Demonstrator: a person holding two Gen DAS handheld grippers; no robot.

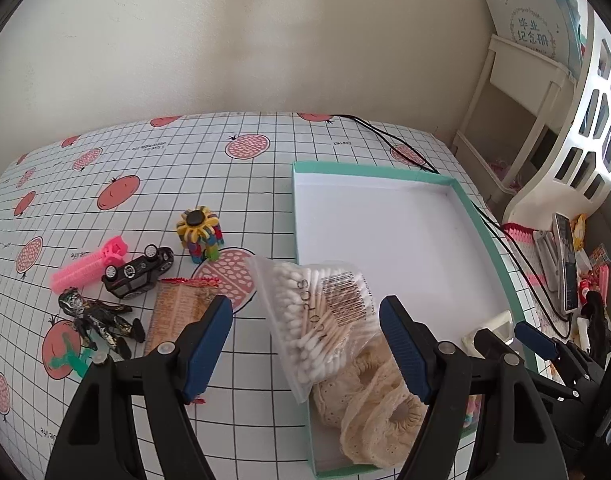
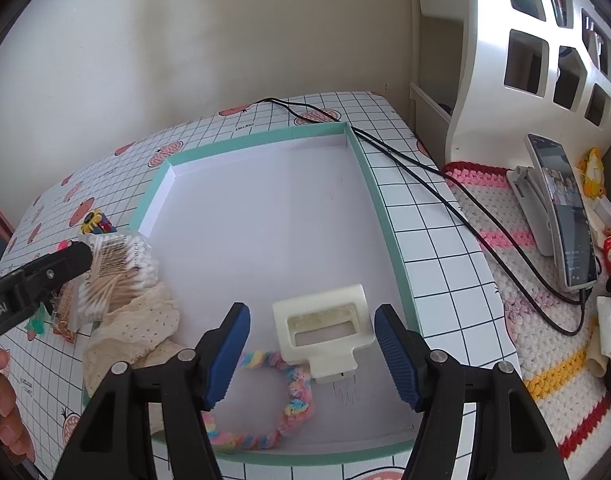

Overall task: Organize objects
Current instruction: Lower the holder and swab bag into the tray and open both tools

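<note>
Left gripper (image 1: 305,344): blue-padded jaws spread wide, nothing clamped. Between them, a clear plastic bag of wooden cotton swabs (image 1: 321,312) lies across the near-left wall of the shallow teal-rimmed cardboard tray (image 1: 485,216), resting on cream lace fabric (image 1: 369,404).

Right gripper (image 2: 311,354): jaws likewise apart, empty, above a cream plastic clip (image 2: 325,328) and pastel braided loop (image 2: 265,436) in the tray.

Advice: nudge the bag fully inside before fetching the black toy car (image 1: 139,274).
</note>
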